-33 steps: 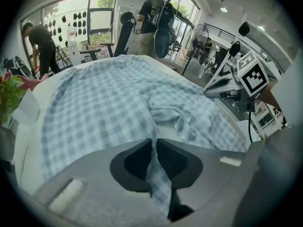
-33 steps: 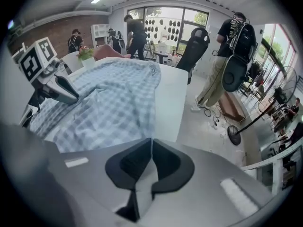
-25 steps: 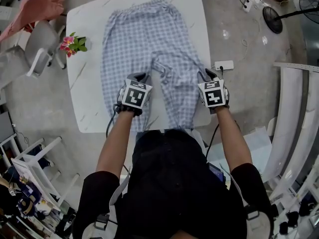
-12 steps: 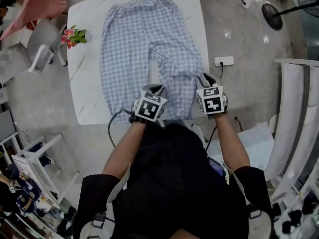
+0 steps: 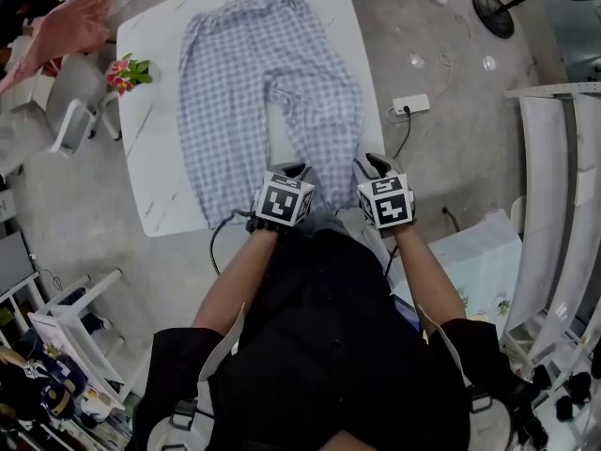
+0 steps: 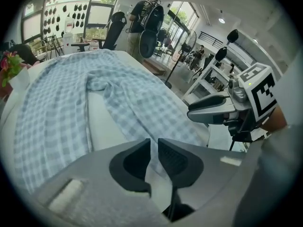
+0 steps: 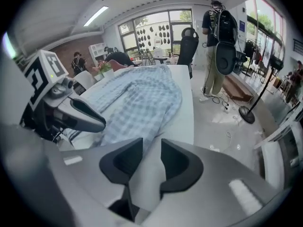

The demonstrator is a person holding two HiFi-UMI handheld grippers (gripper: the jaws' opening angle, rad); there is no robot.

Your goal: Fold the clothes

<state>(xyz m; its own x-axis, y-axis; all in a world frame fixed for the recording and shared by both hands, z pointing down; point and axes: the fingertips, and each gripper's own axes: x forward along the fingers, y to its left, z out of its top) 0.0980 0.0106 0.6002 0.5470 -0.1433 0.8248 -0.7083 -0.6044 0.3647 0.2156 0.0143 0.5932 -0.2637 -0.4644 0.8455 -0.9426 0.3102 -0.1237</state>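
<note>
Two claws are meeting at one trouser hem: the left gripper (image 5: 292, 170) is crossing over beside the right gripper (image 5: 370, 163); each is pinching cloth there; the checked trousers (image 5: 268, 83) are lying flat on the table (image 5: 150, 186), hem at its near edge; the first fold is apparently beginning.

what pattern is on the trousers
A small blue-and-white check on the cloth trousers, clearest in the head view.
</note>
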